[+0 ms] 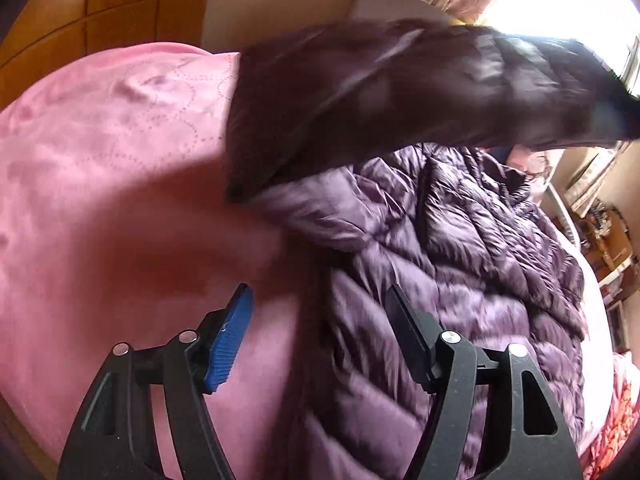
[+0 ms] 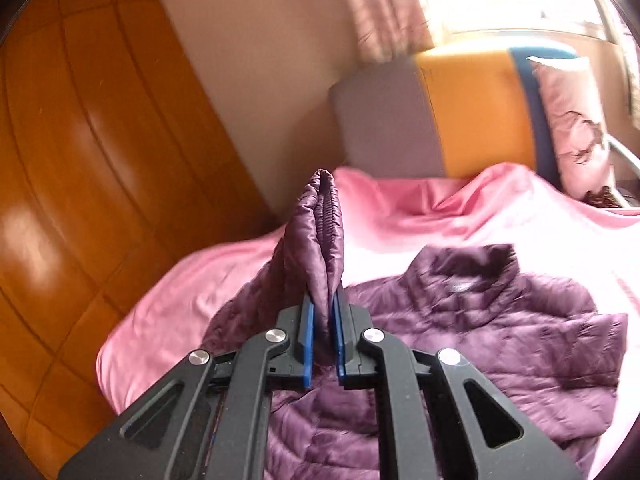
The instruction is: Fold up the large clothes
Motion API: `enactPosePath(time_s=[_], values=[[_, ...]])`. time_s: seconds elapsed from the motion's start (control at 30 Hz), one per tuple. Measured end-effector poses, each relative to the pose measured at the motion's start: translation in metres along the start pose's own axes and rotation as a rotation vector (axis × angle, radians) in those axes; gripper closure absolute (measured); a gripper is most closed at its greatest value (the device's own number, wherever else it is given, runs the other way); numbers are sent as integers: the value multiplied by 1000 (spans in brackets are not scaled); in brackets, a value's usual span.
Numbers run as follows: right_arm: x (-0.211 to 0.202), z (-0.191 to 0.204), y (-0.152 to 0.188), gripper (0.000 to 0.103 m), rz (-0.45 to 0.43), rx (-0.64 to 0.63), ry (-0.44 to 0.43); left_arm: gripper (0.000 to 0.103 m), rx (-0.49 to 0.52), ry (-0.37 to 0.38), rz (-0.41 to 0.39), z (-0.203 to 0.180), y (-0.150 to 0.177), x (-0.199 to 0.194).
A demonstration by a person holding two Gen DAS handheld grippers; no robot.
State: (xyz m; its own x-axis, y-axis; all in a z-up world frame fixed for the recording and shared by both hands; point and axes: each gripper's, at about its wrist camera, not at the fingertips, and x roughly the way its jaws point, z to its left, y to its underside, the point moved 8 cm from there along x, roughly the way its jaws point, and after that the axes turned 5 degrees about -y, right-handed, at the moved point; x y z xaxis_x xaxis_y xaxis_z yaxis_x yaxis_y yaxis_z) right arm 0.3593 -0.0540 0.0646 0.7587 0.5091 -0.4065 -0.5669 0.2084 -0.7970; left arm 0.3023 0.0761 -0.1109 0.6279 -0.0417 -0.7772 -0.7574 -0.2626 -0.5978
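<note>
A dark purple quilted puffer jacket (image 2: 500,320) lies spread on a pink bedspread (image 2: 400,208), its collar toward the far side. My right gripper (image 2: 323,304) is shut on the cuff end of one sleeve (image 2: 320,232) and holds it up above the jacket. In the left wrist view that lifted sleeve (image 1: 400,92) stretches across the upper frame over the jacket body (image 1: 460,260). My left gripper (image 1: 320,312) is open and empty, low over the jacket's left edge and the pink bedspread (image 1: 100,200).
An orange wooden wardrobe (image 2: 80,160) stands left of the bed. A grey and yellow headboard cushion (image 2: 440,116) and a pink pillow (image 2: 572,120) sit at the bed's far end under a bright curtained window. Shelves with clutter (image 1: 608,240) stand at the right.
</note>
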Motion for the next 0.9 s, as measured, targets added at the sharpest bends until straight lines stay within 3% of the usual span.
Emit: enactPosePath(time_s=[0.3,0.47,0.7,0.8,0.9], values=[[-48,-95,-5,95,-69,142,107,34,31,-59,39,-19,-24,32],[-66,-159,29,95,-34,238,208,35,27,-84,65,-21,-28,49],[-73,-228,95,96,49,381,306,61,94,-82,76,-33,-22,57],[-68,-250,119,96,94,406,383,62,121,-94,75,-35,-20,58],[-68,-263,133,96,110,439,389,62,124,-82,79,-33,-20,60]])
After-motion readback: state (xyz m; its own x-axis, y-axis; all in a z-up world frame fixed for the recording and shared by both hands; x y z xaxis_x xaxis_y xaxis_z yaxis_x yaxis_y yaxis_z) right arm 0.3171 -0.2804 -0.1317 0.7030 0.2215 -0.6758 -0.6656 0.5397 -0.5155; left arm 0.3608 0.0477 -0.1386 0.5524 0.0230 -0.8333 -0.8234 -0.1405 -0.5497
